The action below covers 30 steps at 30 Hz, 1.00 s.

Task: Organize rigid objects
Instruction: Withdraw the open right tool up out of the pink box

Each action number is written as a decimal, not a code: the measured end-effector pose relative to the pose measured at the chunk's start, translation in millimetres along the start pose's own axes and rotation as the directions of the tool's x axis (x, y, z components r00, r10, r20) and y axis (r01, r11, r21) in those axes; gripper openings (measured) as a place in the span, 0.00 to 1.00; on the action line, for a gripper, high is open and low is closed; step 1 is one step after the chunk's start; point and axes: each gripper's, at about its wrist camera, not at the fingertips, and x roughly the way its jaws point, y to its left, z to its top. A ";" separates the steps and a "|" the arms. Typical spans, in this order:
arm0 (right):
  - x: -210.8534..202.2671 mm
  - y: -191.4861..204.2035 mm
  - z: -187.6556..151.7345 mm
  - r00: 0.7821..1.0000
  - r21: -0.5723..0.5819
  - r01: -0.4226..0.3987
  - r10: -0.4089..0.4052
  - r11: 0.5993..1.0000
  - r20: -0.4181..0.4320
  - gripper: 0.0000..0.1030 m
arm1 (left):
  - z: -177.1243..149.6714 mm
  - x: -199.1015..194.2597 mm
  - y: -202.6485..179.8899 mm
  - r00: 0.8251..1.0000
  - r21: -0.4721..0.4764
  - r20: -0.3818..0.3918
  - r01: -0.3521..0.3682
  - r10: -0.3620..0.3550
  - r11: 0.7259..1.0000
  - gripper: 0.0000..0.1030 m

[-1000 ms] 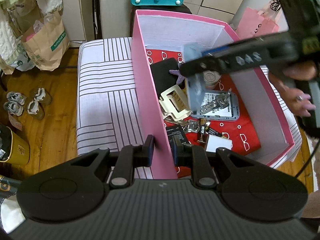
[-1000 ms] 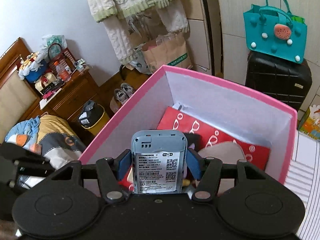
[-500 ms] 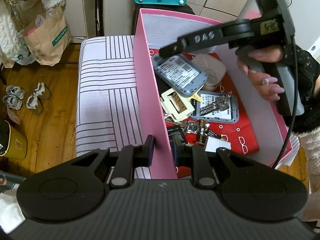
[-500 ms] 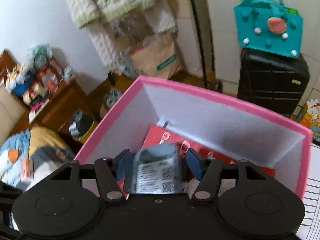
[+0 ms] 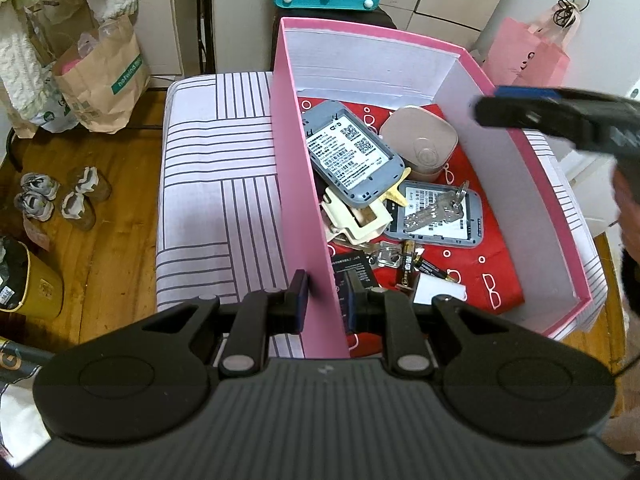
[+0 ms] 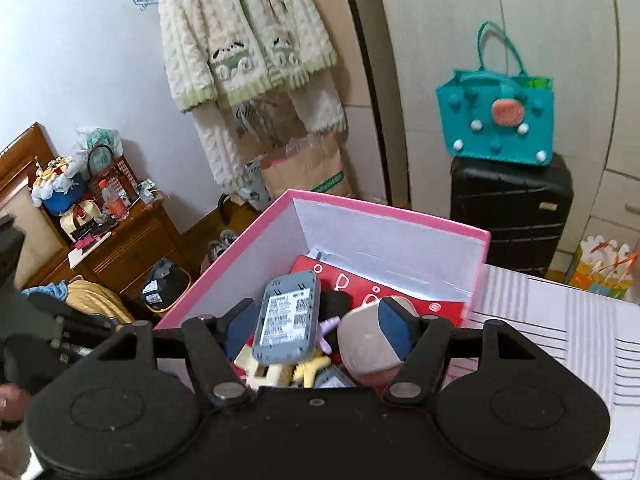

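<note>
The left hand-held gripper (image 5: 323, 295) is clenched on the pink box (image 5: 298, 184) wall at 6 o'clock. The right hand-held gripper (image 6: 318, 326) hangs released above the grey wifi router (image 6: 288, 318), which lies inside the box.

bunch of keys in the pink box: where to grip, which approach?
Judging by its pose, take the bunch of keys across the bundled blades, from straight above. They lie flat on the lower grey router, ring end toward the beige case, with open space on the side away from the cream clip.
</note>
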 end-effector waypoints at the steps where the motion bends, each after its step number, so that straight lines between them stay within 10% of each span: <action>1: -5.9 1.3 -4.0 1.000 -0.008 0.007 -0.007 1.000 0.011 0.70 | 0.0 0.2 -0.6 1.000 -0.001 0.001 -0.004 0.004 1.000 0.16; 30: -84.5 6.2 -63.7 0.991 -0.063 0.072 -0.064 0.995 0.121 0.70 | -27.4 -53.4 -42.6 0.972 -0.080 0.160 -0.158 0.169 0.984 0.17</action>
